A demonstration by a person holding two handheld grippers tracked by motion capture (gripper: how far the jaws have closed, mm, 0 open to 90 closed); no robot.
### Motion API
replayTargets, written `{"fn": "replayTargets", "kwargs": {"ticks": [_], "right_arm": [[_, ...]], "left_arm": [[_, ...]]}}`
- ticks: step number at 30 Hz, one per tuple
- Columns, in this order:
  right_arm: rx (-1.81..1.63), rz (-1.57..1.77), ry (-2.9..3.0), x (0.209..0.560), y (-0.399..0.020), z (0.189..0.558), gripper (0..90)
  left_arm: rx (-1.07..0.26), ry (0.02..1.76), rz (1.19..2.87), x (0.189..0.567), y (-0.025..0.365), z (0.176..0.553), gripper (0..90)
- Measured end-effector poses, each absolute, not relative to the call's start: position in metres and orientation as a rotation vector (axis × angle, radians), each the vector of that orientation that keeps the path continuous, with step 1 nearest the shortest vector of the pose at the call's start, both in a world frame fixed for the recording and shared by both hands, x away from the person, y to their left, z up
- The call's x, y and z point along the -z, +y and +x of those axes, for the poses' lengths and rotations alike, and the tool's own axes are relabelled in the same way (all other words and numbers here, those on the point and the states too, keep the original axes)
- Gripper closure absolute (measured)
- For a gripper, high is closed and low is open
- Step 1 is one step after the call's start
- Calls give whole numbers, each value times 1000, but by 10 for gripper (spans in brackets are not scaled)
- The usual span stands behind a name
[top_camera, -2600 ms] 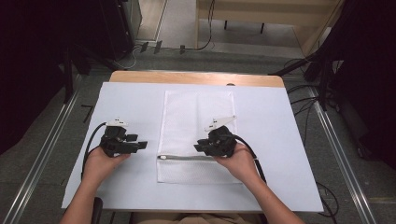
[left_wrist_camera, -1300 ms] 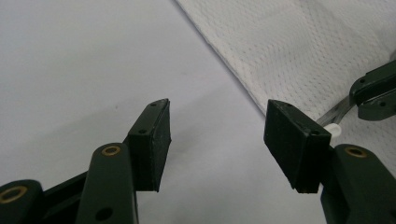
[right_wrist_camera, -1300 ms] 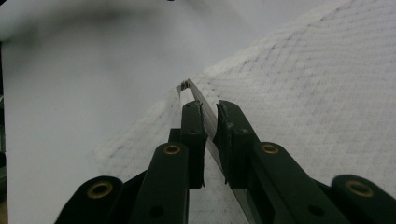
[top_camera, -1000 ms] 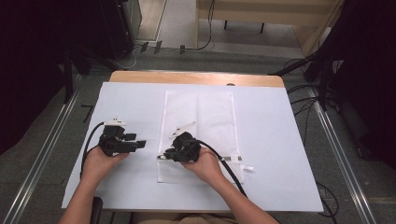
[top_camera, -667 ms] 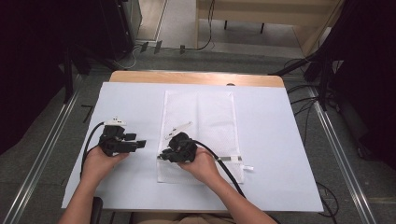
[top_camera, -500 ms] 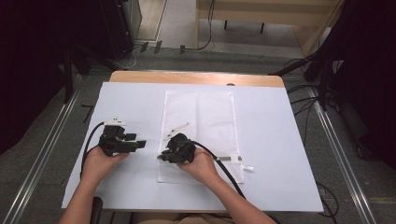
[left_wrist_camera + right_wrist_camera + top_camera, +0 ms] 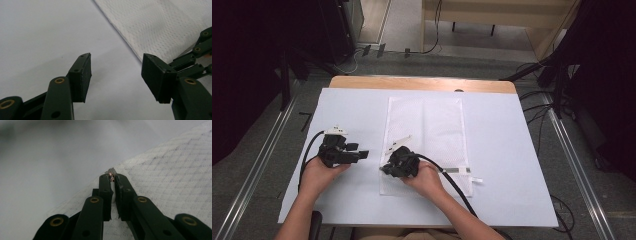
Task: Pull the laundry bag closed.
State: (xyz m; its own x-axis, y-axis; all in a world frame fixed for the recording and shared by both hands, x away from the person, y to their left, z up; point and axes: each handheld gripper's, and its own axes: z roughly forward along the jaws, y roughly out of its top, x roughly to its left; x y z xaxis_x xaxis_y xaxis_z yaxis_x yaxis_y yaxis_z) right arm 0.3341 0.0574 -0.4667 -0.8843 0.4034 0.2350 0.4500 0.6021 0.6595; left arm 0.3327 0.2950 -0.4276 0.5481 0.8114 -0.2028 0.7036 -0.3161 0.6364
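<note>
White mesh bag (image 7: 428,131) lies flat at the tabletop (image 7: 512,150) centre, long side running 12 to 6 o'clock on the white sheet covering the top. Zip runs along its near edge; the opened part of the zip, w/ a grey strip (image 7: 458,170), sits toward 4 o'clock of the bag.

R claw (image 7: 388,169) is at the bag's 7 o'clock corner, pointing toward 9 o'clock. In the right gripper view, R claw (image 7: 113,178) has its jaws nearly together, pinching the small metal zip pull (image 7: 112,175) betw. the pads; mesh spreads out to 3 o'clock of it. Jaws have just been closing further, w/ the pull between them.

L claw (image 7: 360,154) rests in the person's L hand (image 7: 319,172) at 9 o'clock of the bag, just beside its edge, not touching it. In the left gripper view, L claw (image 7: 116,68) is wide open, nothing betw. the pads, bare white sheet under it; bag edge runs past at 1 o'clock, and R claw's linkage shows at 3 o'clock.
</note>
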Motion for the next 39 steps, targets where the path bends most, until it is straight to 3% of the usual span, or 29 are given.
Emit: {"fn": "replayTargets", "kwargs": {"ticks": [22, 31, 39], "right_arm": [[1222, -755, -2674, 447, 41, 353, 863], [1250, -748, -2679, 440, 41, 353, 863], [1269, -734, -2669, 435, 42, 354, 863]], "left_arm": [[-68, 1040, 2162, 427, 273, 321, 455], [-17, 945, 2224, 433, 257, 319, 521], [19, 989, 2236, 439, 253, 325, 591]]}}
